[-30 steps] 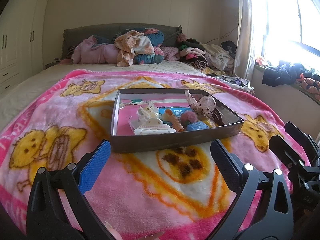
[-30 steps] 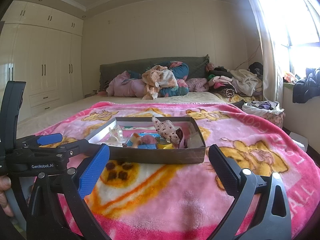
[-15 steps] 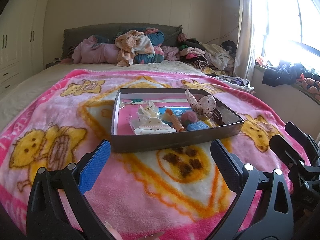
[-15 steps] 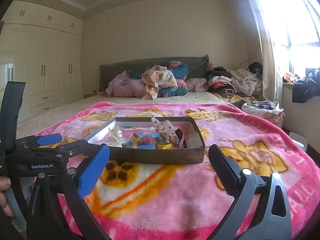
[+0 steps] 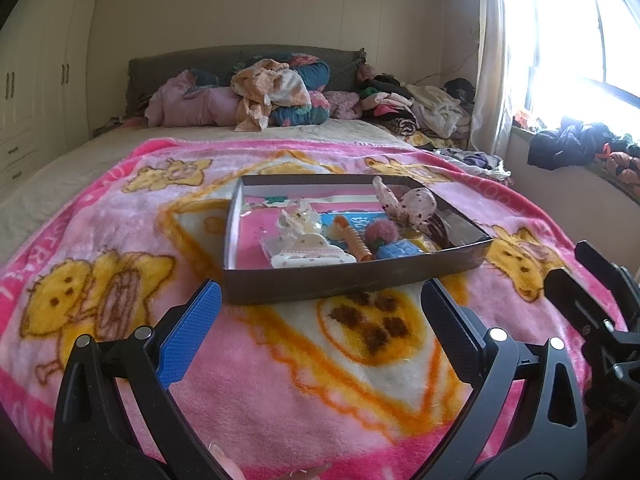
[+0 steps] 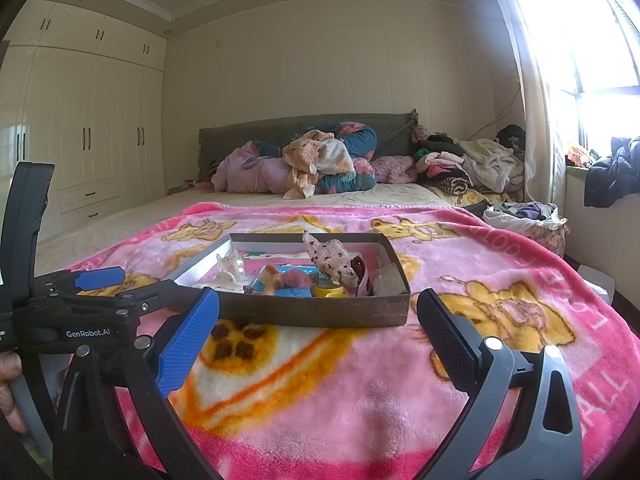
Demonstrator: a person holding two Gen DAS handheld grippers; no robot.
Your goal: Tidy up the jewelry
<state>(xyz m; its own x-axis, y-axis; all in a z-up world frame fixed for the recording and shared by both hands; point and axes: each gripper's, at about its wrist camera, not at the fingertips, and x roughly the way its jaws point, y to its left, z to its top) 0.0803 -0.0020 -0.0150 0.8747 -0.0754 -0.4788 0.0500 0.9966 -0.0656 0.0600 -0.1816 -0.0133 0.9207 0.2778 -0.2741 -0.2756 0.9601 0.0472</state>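
Ahead of both your grippers, a shallow dark box [image 5: 356, 282] sits on a pink cartoon-print blanket [image 5: 280, 380] spread over a bed. Inside it lie a white dotted hair clip [image 5: 308, 254] at the near side, an orange ridged piece [image 5: 358, 242], a fuzzy pink ball [image 5: 382, 232], a small blue block [image 5: 400, 249] and a spotted fabric bow [image 5: 412, 206] standing up towards the far right.

Your left gripper [image 5: 320, 308] is spread wide and holds nothing, just short of the box's near wall. Your right gripper [image 6: 318, 316] is also spread wide and empty, with the box straight ahead.

Only the right view shows the left tool's side, which reads "GenRobot.AI" [image 6: 88, 333], and a yellow round item [image 6: 330, 290] in the box. The left view looks down into the box more steeply and shows print on a blue card [image 5: 360, 222], too blurred to read.
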